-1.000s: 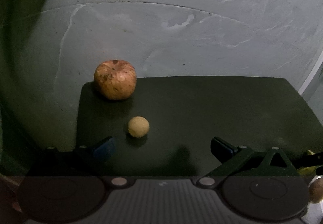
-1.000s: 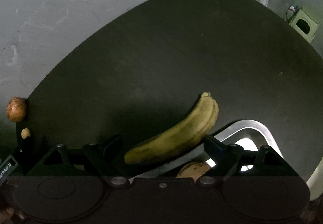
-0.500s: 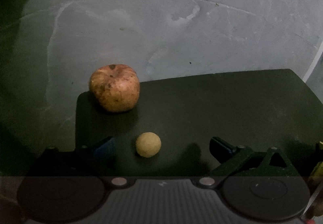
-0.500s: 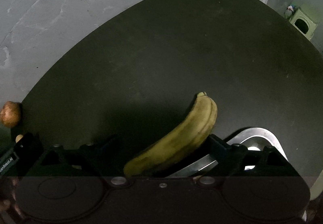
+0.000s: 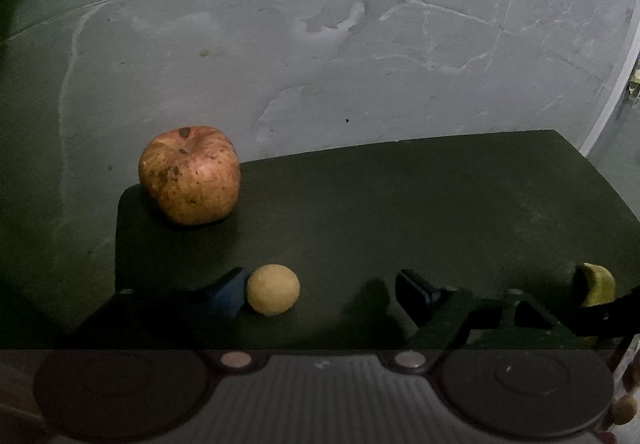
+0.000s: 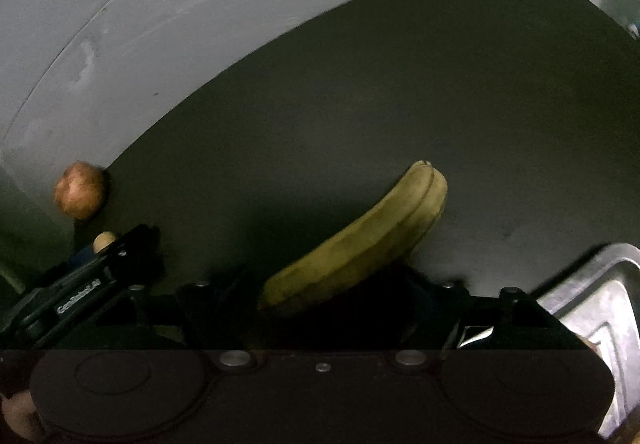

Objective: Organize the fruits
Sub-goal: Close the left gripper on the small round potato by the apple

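Note:
A small round yellow fruit (image 5: 273, 289) lies on the dark mat (image 5: 400, 212), touching the inner side of the left finger of my open left gripper (image 5: 320, 290). A red speckled apple (image 5: 190, 175) sits at the mat's far left corner. My right gripper (image 6: 324, 284) has the yellow-green banana (image 6: 360, 240) between its jaws; whether they grip it is hidden. The banana's tip shows in the left wrist view (image 5: 596, 282). In the right wrist view the apple (image 6: 81, 194), the small fruit (image 6: 105, 241) and the left gripper (image 6: 80, 284) are at far left.
A metal tray (image 6: 596, 292) lies at the mat's right, beside my right gripper. The mat rests on a grey cracked floor (image 5: 320, 64). A pale strip (image 5: 612, 92) runs along the far right.
My left gripper has moved forward, so the small fruit now lies between its fingers. My right gripper has shifted left, away from the tray, with the banana staying between its jaws.

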The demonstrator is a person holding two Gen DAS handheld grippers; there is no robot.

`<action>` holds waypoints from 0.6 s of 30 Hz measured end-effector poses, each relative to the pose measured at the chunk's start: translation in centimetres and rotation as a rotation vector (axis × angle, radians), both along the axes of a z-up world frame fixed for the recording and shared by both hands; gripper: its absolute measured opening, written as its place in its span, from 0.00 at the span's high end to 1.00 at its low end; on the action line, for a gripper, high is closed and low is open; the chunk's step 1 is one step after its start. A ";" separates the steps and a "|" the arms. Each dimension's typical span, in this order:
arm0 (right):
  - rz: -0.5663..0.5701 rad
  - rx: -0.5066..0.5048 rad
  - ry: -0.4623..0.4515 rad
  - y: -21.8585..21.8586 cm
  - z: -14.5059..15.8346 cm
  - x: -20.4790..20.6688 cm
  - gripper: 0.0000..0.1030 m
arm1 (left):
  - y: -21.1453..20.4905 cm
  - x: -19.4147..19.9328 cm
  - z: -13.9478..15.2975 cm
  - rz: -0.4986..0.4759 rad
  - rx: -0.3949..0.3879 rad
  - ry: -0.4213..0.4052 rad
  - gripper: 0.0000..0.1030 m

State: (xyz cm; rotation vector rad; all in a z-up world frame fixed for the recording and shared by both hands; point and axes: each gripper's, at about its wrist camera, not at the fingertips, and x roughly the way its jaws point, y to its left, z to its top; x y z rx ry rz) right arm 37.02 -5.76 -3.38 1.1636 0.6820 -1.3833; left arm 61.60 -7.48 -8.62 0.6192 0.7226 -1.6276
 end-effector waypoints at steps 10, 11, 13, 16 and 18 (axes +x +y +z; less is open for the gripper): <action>-0.023 -0.012 0.022 0.0 0.4 1.0 0.39 | 0.4 -1.2 0.0 -0.018 -0.022 -0.022 0.38; -0.026 -0.013 0.030 -0.1 0.4 1.2 0.39 | 0.3 -1.3 0.0 -0.017 -0.023 -0.027 0.41; -0.029 -0.015 0.038 -0.4 0.4 1.5 0.41 | 0.2 -1.3 0.1 -0.013 -0.022 -0.033 0.45; -0.041 -0.019 0.044 -0.7 0.3 1.8 0.43 | 0.0 -1.4 0.1 -0.005 -0.023 -0.037 0.52; -0.048 -0.020 0.041 -1.0 0.2 2.0 0.43 | -0.1 -1.4 0.1 -0.002 -0.024 -0.041 0.60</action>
